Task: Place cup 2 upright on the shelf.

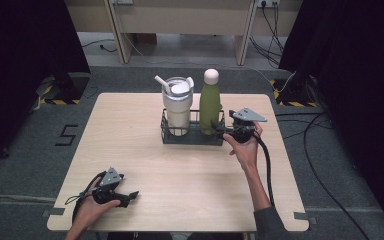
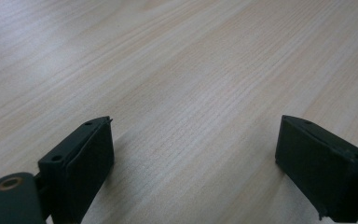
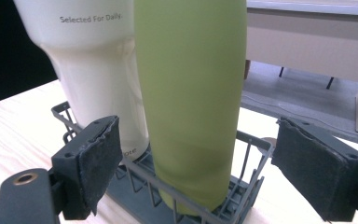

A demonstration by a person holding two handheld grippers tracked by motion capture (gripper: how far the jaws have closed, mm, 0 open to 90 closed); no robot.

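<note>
Looking down from the high view, we have the pale wooden desk [image 1: 145, 165] spread across the middle, grey carpet around it and dark curtains at either side. Near its far edge sits a dark wire caddy [image 1: 192, 137], and in it two vessels stand upright side by side: a cream tumbler [image 1: 177, 112] with a white lid and straw on the left, and a matte green bottle [image 1: 210, 107] with a pale rounded cap on the right. The bottle is slim and smooth, its colour a flat yellowish green, with no label that we can see.

Our right tongs [image 1: 221, 130] sit just beside the caddy's right end, level with the bottle's lower body, the hand behind them. Our left tongs [image 1: 132, 195] rest well apart from all this, low on the near left part of the desk.

Now the right gripper view gives us what the high view cannot: the green bottle [image 3: 191, 102] fills the space ahead, its base down inside the wire caddy [image 3: 242, 186], with the tumbler [image 3: 93, 79] behind it bearing the small print "Selected For Daily." The right tongs [image 3: 196, 168] stand wide here, a worn pad out on either side of the bottle and clear of it, gripping nothing.

And the left gripper view: the left tongs [image 2: 193, 168] spread wide too, just bare wood grain [image 2: 191, 70] between the pads.
</note>
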